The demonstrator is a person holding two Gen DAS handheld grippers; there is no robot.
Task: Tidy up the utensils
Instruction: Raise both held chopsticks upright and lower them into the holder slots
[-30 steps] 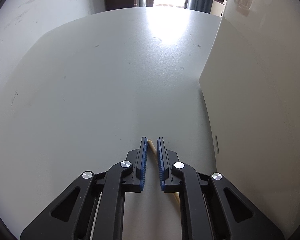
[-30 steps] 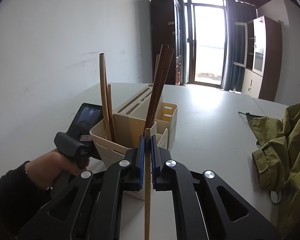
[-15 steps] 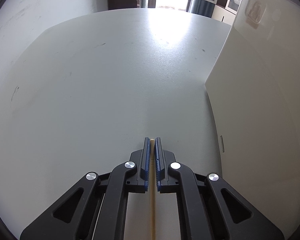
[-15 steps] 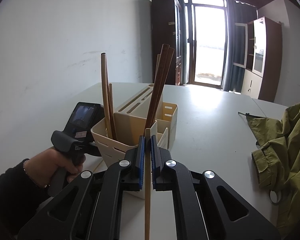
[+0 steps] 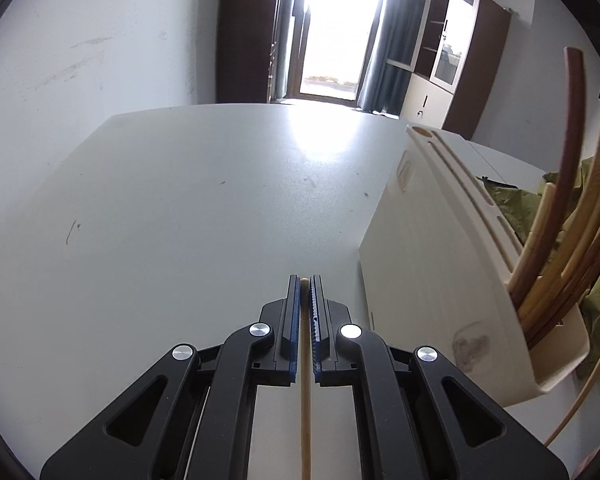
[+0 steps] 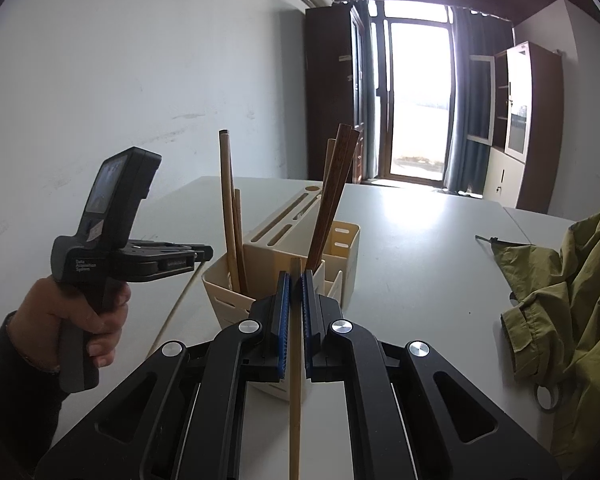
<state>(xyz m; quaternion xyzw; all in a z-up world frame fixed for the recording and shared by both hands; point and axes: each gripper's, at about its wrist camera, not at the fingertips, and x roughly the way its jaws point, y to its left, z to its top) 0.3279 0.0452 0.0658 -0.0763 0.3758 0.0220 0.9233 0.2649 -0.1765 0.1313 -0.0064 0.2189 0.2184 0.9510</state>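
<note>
Chopstick, pale wood: clamped between the blue pads of the left hand-held gripper, jaws closed to the width of the stick; its tip shows just past the fingertips, its shaft runs back out of view below. The gripper is raised above the bench, beside the cream utensil holder.
Chopstick, darker wood: pinched likewise in the right hand-held gripper, jaws nearly together, the stick's end standing just above the fingertips, directly in front of the holder.
Utensil holder: stands on the white bench; its compartments hold upright pale chopsticks and dark brown chopsticks. Slotted block at its rear.
Olive jacket: heaped on the bench at the right, apart from the holder.
</note>
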